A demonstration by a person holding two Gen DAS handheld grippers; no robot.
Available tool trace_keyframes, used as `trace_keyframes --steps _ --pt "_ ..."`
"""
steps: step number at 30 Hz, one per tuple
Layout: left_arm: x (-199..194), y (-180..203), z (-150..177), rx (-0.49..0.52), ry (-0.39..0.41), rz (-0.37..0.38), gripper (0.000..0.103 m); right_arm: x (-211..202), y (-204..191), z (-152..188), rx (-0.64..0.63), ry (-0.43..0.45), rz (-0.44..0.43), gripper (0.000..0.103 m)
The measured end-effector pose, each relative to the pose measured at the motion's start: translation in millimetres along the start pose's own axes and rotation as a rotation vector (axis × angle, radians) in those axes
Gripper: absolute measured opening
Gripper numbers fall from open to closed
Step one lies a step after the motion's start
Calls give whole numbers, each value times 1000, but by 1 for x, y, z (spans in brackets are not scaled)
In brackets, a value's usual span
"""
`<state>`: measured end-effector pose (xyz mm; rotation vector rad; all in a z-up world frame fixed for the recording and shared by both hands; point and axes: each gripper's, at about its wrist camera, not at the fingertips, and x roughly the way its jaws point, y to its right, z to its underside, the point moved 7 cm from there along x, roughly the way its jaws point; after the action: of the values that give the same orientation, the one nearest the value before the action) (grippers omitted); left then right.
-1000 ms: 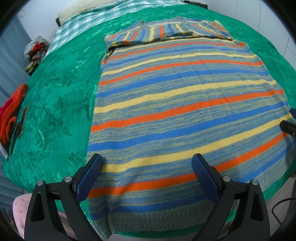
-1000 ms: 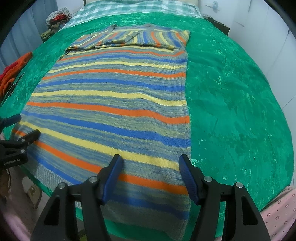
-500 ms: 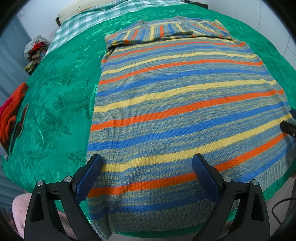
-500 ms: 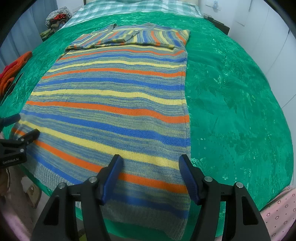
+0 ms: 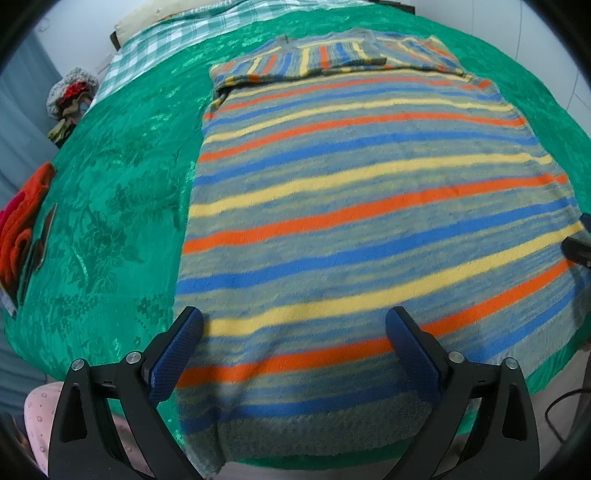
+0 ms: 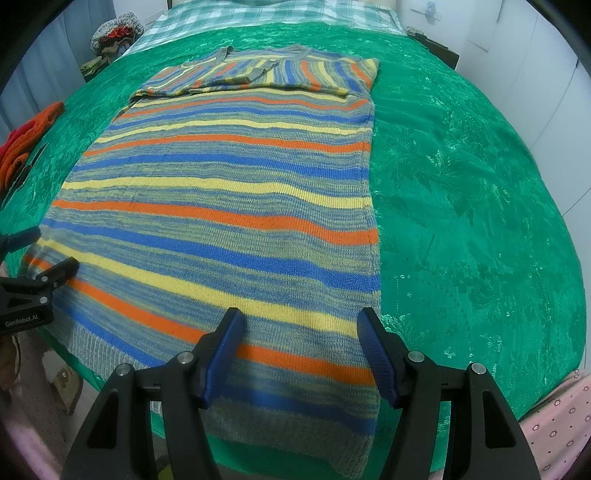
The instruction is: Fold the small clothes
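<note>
Striped sweater [image 5: 362, 229] lies flat on green bedspread [image 5: 110, 206], hem end nearest both grippers, hanging over the bed edge. Sleeves folded across the far end, well ahead of the jaws.

Left gripper [image 5: 293, 330]: jaws spread wide, holding nothing, hovering over the hem area. Left finger [image 5: 173, 350] sits at the sweater's left side edge, over the line between knit and bedspread; right finger [image 5: 413, 354] is over the sweater body. Orange and yellow stripes run between the jaws. Contact with the fabric: cannot tell, the knit near the jaws is blurred.

Right gripper [image 6: 299, 347]: jaws also spread, a bit narrower, nothing gripped. Left finger [image 6: 221, 354] over the sweater, right finger [image 6: 376, 358] at the sweater's right side edge. Orange stripe and grey ribbed hem lie between and just below the jaws. Whether pads touch the knit: cannot tell.

Each gripper shows in the other's view: the right one's tip at the right edge of the left view, the left one at the far left of the right view, both at the sweater's hem corners.

Well left of the left jaws: orange cloth [image 5: 22, 229] on the bedspread. Far ahead-left: small heap of things [image 5: 70, 99] off the bed. Beyond the sweater: checked sheet [image 6: 258, 18]. Pink dotted fabric [image 6: 557, 421] below-right of the right jaws.
</note>
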<state>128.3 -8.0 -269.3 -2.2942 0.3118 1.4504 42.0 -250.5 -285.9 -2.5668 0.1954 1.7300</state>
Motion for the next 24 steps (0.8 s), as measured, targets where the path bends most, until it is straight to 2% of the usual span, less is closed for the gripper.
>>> trace_keyframes --steps 3,5,7,9,11,14,16,17,18,19,20,22,24 --pt "-2 -12 13 3 -59 -35 102 1 22 7 23 -71 64 69" --pt "-13 -30 23 -34 -89 -53 102 -4 47 13 111 -121 48 69" --pt "-24 -50 33 -87 -85 -58 101 -20 68 15 186 -109 6 69" --pt "-22 -66 44 -171 -124 -20 101 -34 81 17 238 -99 -61 71" --pt "-10 -71 52 -251 -196 74 100 -38 81 22 263 -119 -151 71" --pt "1 -63 59 -268 -254 146 83 -24 69 33 271 -196 -233 71" --pt "-2 -55 61 -252 -259 168 61 -9 55 47 249 -276 -266 71" --pt "-3 -49 63 -239 -276 200 22 -3 49 53 239 -308 -282 70" --pt "-3 -43 66 -236 -296 239 5 -2 47 55 241 -311 -289 52" --pt "-5 -41 67 -242 -305 256 5 -3 48 54 256 -303 -306 32" --pt "-9 -43 66 -245 -299 259 5 -6 48 51 280 -297 -341 6" --pt "-19 -49 59 -290 -286 313 5 -16 52 41 325 -259 -399 5" --pt "-31 -62 39 -364 -240 405 5 -30 55 25 377 -202 -482 5"
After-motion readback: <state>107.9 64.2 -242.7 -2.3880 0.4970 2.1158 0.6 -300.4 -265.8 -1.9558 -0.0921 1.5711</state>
